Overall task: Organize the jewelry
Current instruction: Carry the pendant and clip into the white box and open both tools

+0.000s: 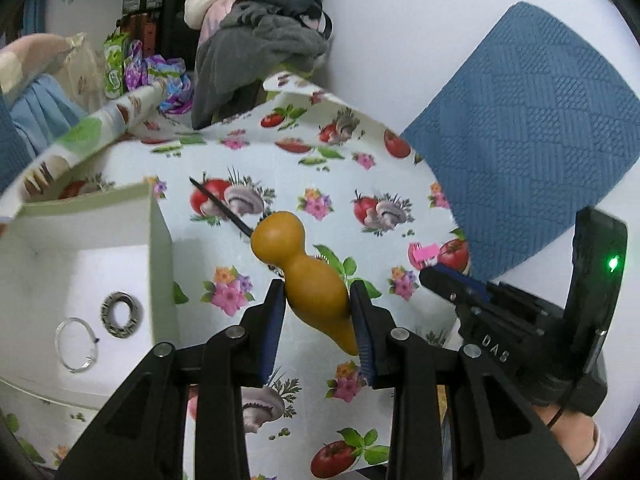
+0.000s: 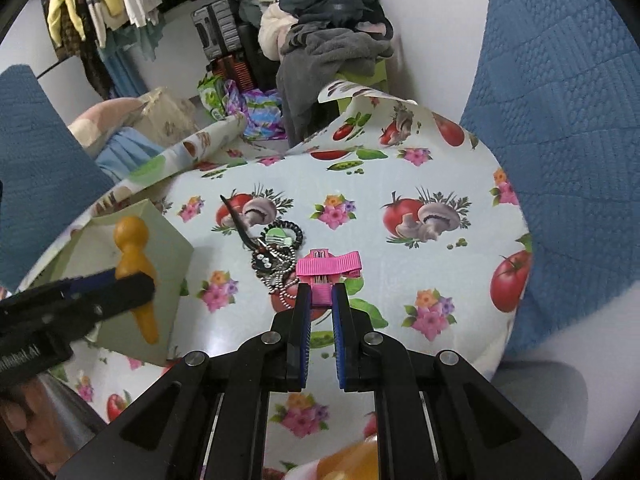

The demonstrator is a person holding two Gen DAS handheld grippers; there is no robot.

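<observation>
My left gripper (image 1: 318, 294) is shut on a yellow gourd-shaped ornament (image 1: 308, 276), held above the table just right of an open white box (image 1: 160, 248). The box holds a dark ring (image 1: 121, 314) and a thin clear bangle (image 1: 76, 344). In the right wrist view the gourd (image 2: 136, 268) hangs in front of the box (image 2: 172, 264). My right gripper (image 2: 321, 296) is shut on a pink ribbon hair clip (image 2: 328, 270), seen in the left view (image 1: 423, 254) too. A pile of bead chain and a black hair tie (image 2: 276, 256) lies just left of the clip.
The round table has a vegetable-print cloth (image 2: 420, 168), curled up at the back. A thin black stick (image 2: 236, 220) lies by the pile. Blue textured fabric (image 1: 532, 120) lies beyond the table's right edge. Clothes (image 2: 328, 32) are heaped behind the table.
</observation>
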